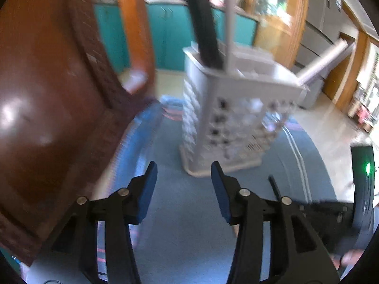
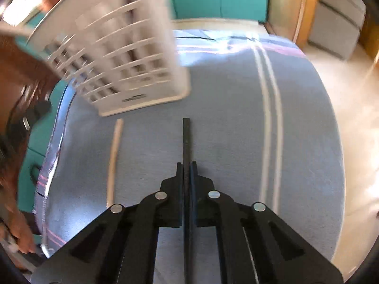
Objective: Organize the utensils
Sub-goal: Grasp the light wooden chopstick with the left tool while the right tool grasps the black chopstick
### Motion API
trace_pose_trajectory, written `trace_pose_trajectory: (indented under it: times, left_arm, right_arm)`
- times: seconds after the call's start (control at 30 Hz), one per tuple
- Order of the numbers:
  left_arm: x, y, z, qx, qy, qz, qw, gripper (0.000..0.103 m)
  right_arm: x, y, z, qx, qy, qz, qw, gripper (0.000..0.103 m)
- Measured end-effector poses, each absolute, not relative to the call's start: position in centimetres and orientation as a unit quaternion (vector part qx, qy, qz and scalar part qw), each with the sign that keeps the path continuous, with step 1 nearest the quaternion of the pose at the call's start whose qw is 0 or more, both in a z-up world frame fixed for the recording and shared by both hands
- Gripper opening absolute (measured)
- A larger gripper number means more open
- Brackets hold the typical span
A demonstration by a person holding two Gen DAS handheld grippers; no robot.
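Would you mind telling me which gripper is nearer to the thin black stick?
Right. The right gripper is shut on the black stick, which pokes out ahead of it. The left gripper is open and empty, facing the white utensil holder on the blue cloth.

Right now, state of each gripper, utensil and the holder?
left gripper: open, nothing between the jaws
right gripper: shut on black chopstick
black chopstick: gripped, tip pointing toward the holder
wooden chopstick: lying flat on the blue tablecloth
white utensil holder: upright, utensil handles already standing inside
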State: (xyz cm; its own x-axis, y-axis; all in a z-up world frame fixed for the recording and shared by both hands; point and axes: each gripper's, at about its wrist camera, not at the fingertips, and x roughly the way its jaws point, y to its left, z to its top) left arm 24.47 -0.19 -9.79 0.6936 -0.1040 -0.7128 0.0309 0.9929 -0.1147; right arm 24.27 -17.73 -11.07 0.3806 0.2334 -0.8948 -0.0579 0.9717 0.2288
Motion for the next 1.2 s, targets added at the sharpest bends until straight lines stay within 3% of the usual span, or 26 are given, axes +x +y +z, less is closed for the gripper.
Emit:
trace_pose_trajectory:
  times: [0.33, 0.47, 0.57, 0.67, 0.73, 0.8, 1.07, 1.2]
  left_arm:
    - [25.1, -5.8, -14.7, -0.01, 0.478, -0.1, 0.872, 0.048]
    - [25.0, -6.6, -15.6, 0.021, 0.488, -0.098, 0.867, 0.052]
    - [24.9, -6.5, -15.8, 0.019, 0.49, -0.102, 0.865, 0.051]
    - [24.8, -6.1, -15.9, 0.018, 0.492, -0.102, 0.865, 0.035]
    - [25.1, -4.9, -15.7, 0.003, 0.496, -0.113, 0.861, 0.019]
    - [25.2, -4.3, -15.7, -0.015, 0.502, -0.129, 0.855, 0.012]
    - [24.5, -3.0, -15.4, -0.027, 0.502, -0.103, 0.858, 0.01]
    - [24.8, -3.6, -15.4, -0.019, 0.498, -0.094, 0.862, 0.015]
  right_arm:
    - [24.6, -21.6, -10.1, 0.128, 0.533, 0.065, 0.834, 0.008]
    - [24.5, -22.2, -9.9, 0.125, 0.531, 0.065, 0.836, 0.018]
    - [24.5, -22.1, -9.9, 0.125, 0.53, 0.065, 0.836, 0.018]
    - [24.7, -21.6, -10.0, 0.119, 0.531, 0.067, 0.837, 0.018]
    - [24.7, -21.6, -9.9, 0.117, 0.531, 0.067, 0.836, 0.018]
    - [24.8, -21.4, -10.0, 0.114, 0.531, 0.067, 0.837, 0.018]
    - [24.5, -19.6, -9.6, 0.08, 0.517, 0.078, 0.849, 0.018]
    - [24.5, -18.2, -10.1, 0.031, 0.517, 0.059, 0.854, 0.019]
